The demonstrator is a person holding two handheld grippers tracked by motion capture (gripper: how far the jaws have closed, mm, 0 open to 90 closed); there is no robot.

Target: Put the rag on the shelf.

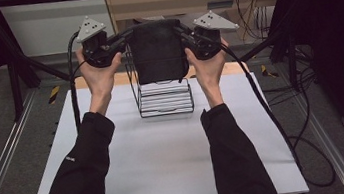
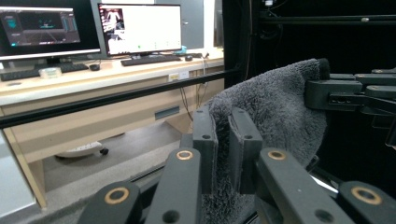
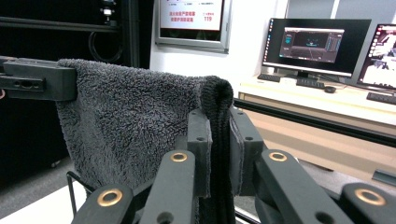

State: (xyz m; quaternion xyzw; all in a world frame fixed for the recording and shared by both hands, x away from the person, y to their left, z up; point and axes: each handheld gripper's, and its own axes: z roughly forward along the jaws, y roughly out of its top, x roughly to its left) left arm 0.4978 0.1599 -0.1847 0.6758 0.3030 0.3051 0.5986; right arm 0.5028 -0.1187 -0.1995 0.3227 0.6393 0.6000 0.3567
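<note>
Person stands at the white tabletop [image 1: 166, 148], both arms stretched forward, a gripper in each hand.

Left gripper [image 1: 124, 37]: jaws pinched together on the upper left corner of a dark grey fleecy towel [image 1: 158, 51]. In the left gripper view the pile of the towel [image 2: 275, 107] bulges up between the two black jaws of the left gripper [image 2: 223, 149], which press it from both sides.

Right gripper [image 1: 182, 31]: likewise clamped, on the upper right corner. The right gripper view shows a folded edge of the towel [image 3: 135, 126] wedged between the jaws of the right gripper [image 3: 219, 151] (the other gripper's jaw is seen gripping the far corner at the left edge of that view).

Towel hangs spread flat between the two grippers, held up in the air, top edge roughly level. It hangs directly above a black wire rack [image 1: 166, 97] that stands on the far half of the tabletop; the towel's lower edge overlaps the rack's upright wires from this angle. Cannot tell whether cloth and wire touch.

Cables trail from each gripper off the tabletop sides.
</note>
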